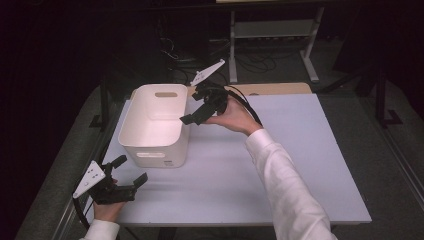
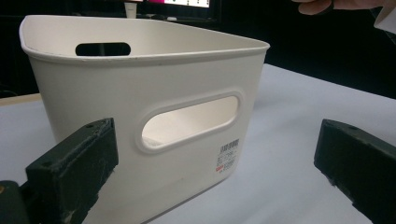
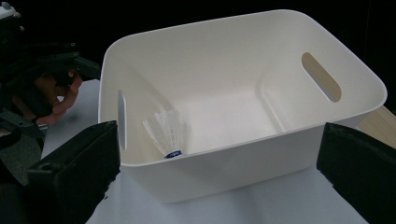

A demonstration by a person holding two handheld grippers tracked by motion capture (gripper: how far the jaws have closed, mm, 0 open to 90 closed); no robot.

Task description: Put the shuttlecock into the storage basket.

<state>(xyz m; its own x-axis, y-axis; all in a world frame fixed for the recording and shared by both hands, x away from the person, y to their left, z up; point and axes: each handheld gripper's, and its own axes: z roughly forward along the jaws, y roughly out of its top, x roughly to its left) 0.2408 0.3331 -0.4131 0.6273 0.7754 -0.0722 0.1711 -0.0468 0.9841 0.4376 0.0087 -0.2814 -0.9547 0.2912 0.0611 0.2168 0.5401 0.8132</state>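
A white plastic bin [image 1: 155, 145] with slot handles stands on the left half of the table. In the right gripper view a white shuttlecock [image 3: 166, 131] lies inside the bin [image 3: 219, 60], near the wall by one handle slot. My right gripper [image 1: 192, 107] hovers open just beyond the bin's right rim, its jaws [image 3: 215, 172] wide apart and empty, looking down into the bin. My left gripper [image 1: 132, 169] is held open near the table's front left corner, pointing at the bin's near wall [image 2: 140, 88]; nothing sits between its jaws [image 2: 215, 163].
The pale table top [image 1: 280, 165] stretches to the right of the bin. A wooden board [image 1: 280, 89] lies along the back edge. Behind the table stand a white desk frame [image 1: 270, 30] and cables on the dark floor.
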